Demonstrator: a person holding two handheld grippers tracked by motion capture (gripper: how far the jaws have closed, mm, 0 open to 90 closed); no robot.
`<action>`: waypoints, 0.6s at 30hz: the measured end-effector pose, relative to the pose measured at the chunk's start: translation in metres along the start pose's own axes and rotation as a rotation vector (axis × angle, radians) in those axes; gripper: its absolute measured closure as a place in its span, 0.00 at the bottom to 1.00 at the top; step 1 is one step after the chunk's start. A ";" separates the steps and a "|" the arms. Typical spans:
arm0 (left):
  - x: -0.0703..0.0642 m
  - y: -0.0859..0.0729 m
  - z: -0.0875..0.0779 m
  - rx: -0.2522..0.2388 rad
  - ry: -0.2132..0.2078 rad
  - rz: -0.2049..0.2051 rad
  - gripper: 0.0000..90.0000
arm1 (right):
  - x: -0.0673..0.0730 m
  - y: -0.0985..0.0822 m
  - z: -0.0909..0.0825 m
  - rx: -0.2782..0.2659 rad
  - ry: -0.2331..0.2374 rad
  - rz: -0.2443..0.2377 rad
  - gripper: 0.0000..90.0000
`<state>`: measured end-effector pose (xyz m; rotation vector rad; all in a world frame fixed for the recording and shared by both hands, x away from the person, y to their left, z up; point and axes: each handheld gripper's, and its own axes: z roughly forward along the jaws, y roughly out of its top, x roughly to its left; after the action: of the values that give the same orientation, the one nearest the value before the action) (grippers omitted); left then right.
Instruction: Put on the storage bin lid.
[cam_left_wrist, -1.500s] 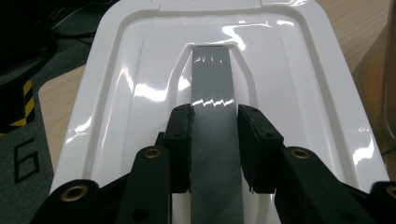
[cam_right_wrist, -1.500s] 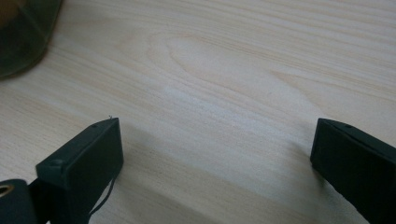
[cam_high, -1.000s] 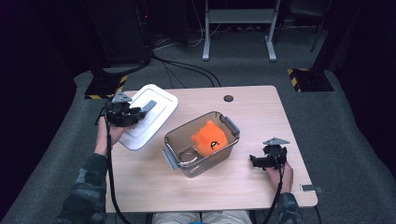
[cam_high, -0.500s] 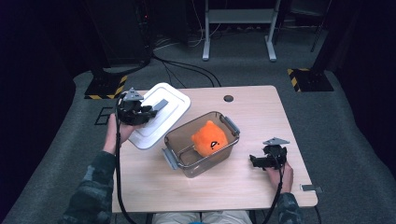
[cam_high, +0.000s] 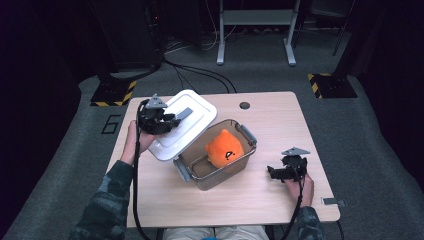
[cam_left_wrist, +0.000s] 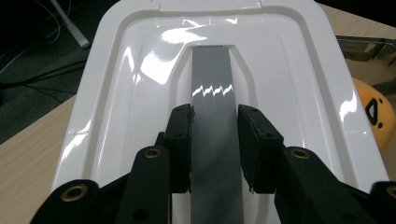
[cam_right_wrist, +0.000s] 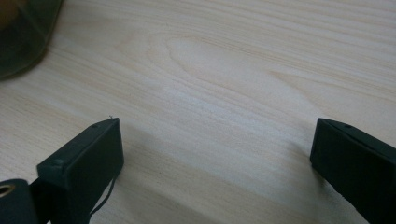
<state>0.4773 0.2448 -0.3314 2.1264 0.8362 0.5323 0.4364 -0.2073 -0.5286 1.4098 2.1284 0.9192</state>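
The white lid (cam_high: 182, 124) is up off the worktop (cam_high: 280, 120), tilted, its lower right edge hanging over the left rim of the clear box (cam_high: 216, 156), and the left gripper (cam_high: 167, 120) has it clamped by the grey handle strip (cam_left_wrist: 212, 116) running down its middle. In the left gripper view both black pads press on the sides of that strip, with the glossy lid spreading out beyond them. Just past the lid's right edge in that view peeks the orange plush toy (cam_left_wrist: 373, 112), and from above it sits inside the box (cam_high: 224, 149), face marks toward the front. The box stands near the middle of the worktop, grey latches at both ends. Over at the front right, well apart from the box, the right gripper (cam_high: 280, 172) rests low by the worktop, and its own view shows the jaws spread wide with nothing but bare wood grain between them and a corner of the box at top left.
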 end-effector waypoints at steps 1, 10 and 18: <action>-0.001 0.002 0.001 0.007 -0.005 0.011 0.74 | 0.000 0.000 0.000 -0.001 0.000 0.000 0.02; -0.014 0.009 0.009 -0.002 -0.031 0.033 0.74 | 0.000 0.000 0.000 0.000 0.000 0.000 0.02; -0.031 0.016 0.022 0.008 -0.072 0.066 0.74 | 0.000 0.000 0.000 0.000 0.000 0.000 0.02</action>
<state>0.4756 0.2037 -0.3355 2.1740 0.7311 0.4838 0.4364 -0.2074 -0.5286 1.4094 2.1286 0.9193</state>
